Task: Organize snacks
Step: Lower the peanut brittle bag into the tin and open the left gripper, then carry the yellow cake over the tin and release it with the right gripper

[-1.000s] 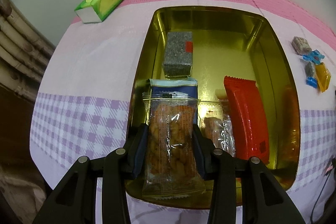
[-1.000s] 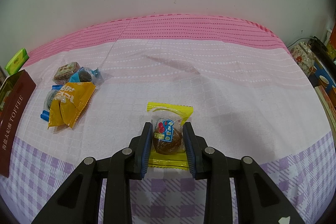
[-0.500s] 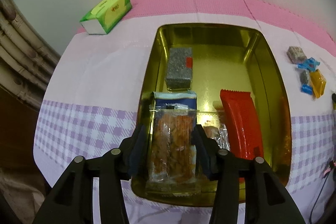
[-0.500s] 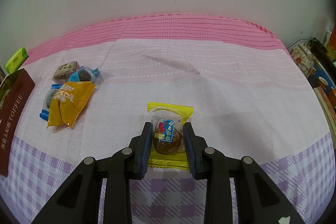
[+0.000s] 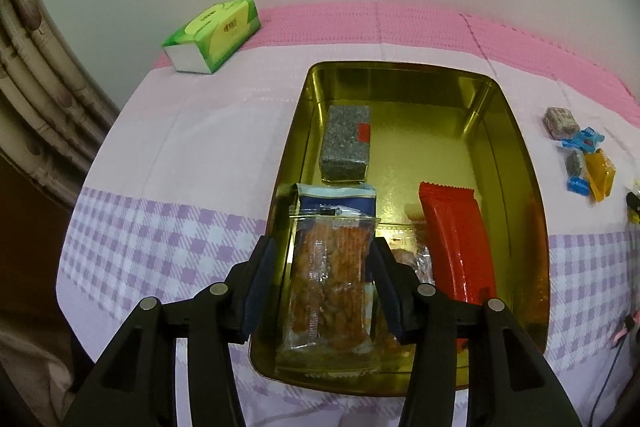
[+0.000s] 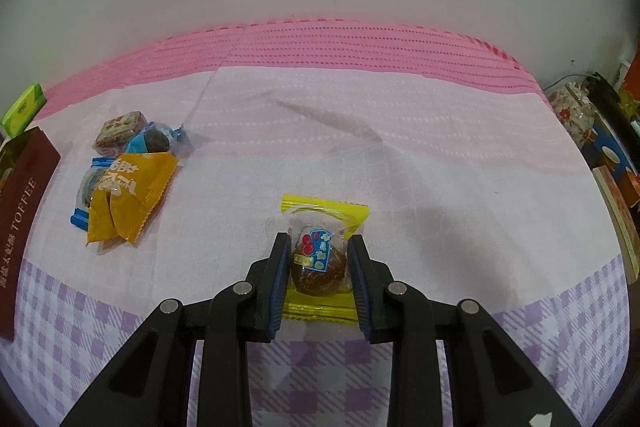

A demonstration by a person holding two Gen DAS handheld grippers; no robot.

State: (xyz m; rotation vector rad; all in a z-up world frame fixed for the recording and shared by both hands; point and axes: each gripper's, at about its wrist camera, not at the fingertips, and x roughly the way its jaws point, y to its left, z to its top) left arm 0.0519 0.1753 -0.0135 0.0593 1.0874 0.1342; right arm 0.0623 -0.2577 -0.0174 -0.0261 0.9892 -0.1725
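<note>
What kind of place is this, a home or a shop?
Probably a home, at a table against a plain wall. A pink and purple checked tablecloth covers it, a green tissue pack lies near the wall, and wrapped snacks wait beside a gold tin.

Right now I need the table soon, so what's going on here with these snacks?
Someone is sorting snacks into a gold tin with two handheld grippers. The left gripper is opening around a clear pack of orange crackers that lies in the tin, its pads off the pack. The right gripper is shut on a yellow-wrapped snack on the tablecloth. More loose sweets wait beside the tin.
</note>
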